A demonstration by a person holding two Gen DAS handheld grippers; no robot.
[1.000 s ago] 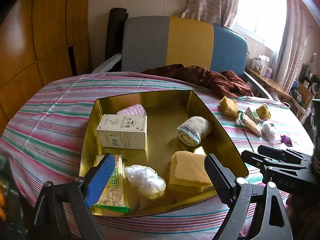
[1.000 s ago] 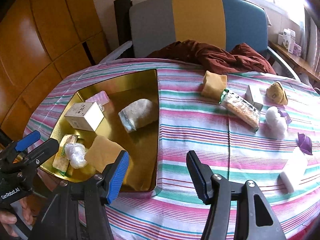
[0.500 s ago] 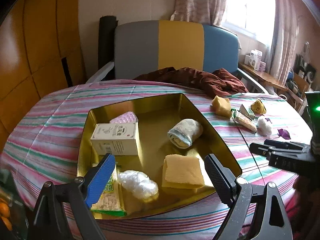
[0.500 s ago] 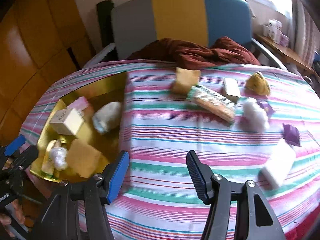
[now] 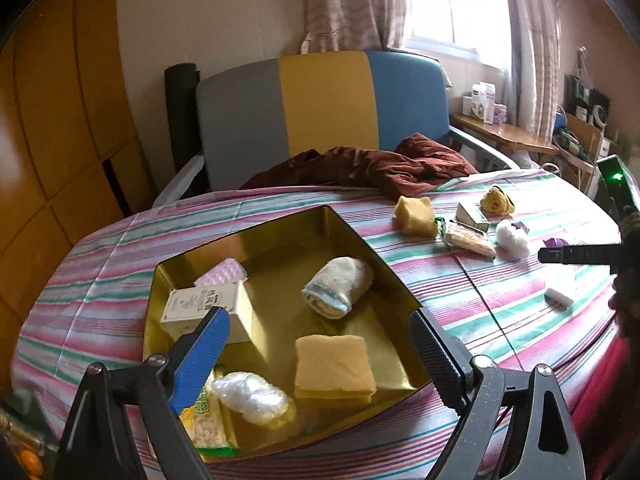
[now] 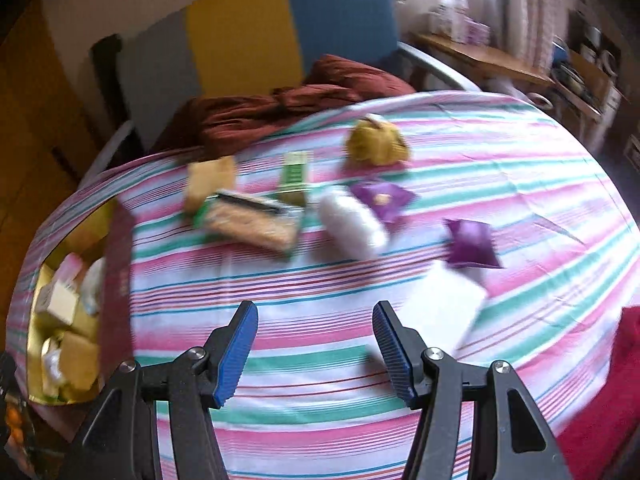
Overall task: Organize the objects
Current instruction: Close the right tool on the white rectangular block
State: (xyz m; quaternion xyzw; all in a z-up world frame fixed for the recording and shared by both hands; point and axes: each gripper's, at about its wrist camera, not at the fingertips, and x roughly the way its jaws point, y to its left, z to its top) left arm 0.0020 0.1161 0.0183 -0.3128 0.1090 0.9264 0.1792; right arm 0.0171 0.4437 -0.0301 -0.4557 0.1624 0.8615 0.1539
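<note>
Gold tray (image 5: 376,256) sits at the left tool's (image 5: 316,344) twelve o'clock; both it and the right tool (image 6: 314,344) hang released, empty.

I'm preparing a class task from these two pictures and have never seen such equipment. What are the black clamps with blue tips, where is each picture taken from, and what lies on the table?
They are hand-held grippers, one in each of a person's hands, each carrying a camera that looks along its fingers. The left gripper hovers open over a gold tray holding a white box, rolled towel and yellow sponge. The right gripper, open and empty, faces loose items on the striped tablecloth: a purple packet and white block, blurred.
</note>
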